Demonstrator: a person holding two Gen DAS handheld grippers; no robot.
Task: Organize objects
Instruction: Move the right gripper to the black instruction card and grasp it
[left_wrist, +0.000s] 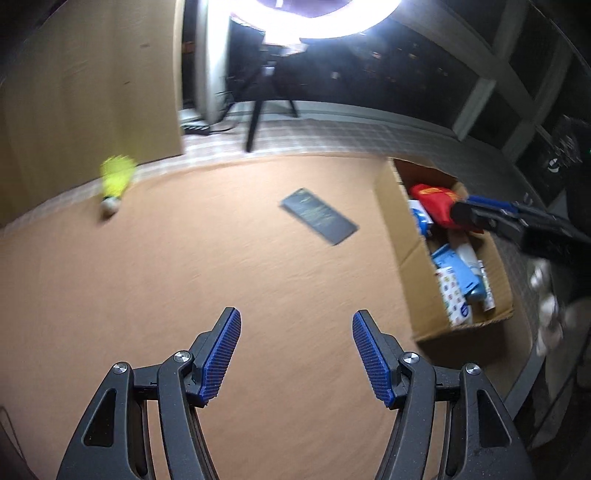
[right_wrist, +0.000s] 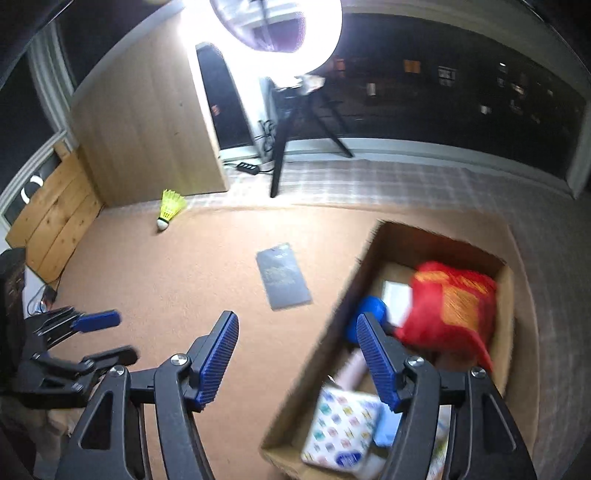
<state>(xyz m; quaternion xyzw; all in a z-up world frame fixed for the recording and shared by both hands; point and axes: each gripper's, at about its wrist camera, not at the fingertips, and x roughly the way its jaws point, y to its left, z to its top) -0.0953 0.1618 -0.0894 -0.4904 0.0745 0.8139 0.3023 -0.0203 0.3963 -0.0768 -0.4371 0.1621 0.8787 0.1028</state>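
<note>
Your matt, rough-grained orange tabletop (right_wrist: 177, 280) carries a plain brown cardboard box (right_wrist: 511, 295), a crinkled glossy red plastic bag (right_wrist: 454, 306) inside it. Ribbed blue pads (left_wrist: 221, 354) line the matt black plastic left hand-held gripper (left_wrist: 296, 354), fixed with shiny metal screws.

Motion blur is smearing the yellow shuttlecock (left_wrist: 115, 181) in the left wrist view. The red bag (right_wrist: 452, 308) is blurring too, hiding much beneath it in the cardboard box (right_wrist: 325, 354), whose lower corner the frame edge is cutting off.
</note>
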